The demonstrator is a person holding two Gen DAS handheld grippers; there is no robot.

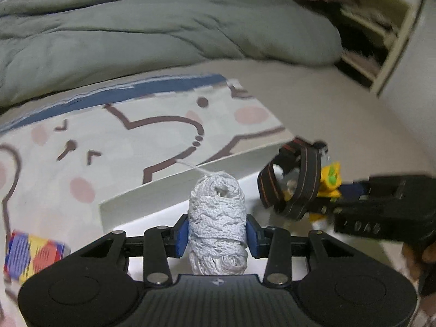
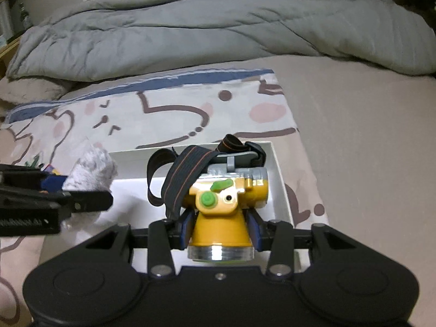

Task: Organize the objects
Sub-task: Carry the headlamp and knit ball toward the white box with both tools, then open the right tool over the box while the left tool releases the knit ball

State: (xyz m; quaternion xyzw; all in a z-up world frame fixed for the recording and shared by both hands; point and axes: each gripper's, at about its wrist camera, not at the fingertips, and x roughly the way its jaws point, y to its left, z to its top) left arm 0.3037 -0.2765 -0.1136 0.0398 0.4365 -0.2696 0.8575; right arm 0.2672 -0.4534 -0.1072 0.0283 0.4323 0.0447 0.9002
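nearest the lens, the left gripper [image 1: 217,233] is clamped on a ball of white string [image 1: 218,218], its blue pads pressed into both sides. the right gripper [image 2: 221,230] is clamped on the yellow cone of a headlamp [image 2: 226,204], lens end toward the camera. both loads hang over the white box [image 2: 278,174], which sits on a cartoon-print cloth [image 2: 174,117] on the bed, its far right corner near the cloth's right edge.

risks, as i judge them: the string ball is soft and squashy, so a light squeeze may let it slide out, and its loose tail trailing toward the box's far wall could snag there. the headlamp's plastic is smooth and tapered, so the pads could creep off the cone. its striped elastic strap [image 2: 177,179] hangs in loops that may catch the box rim or drape outside it. the two grippers are close, so they could bump over the box.

the box looks like stiff, thin card with low walls. a grey quilt [image 2: 218,27] lies rumpled beyond the cloth.
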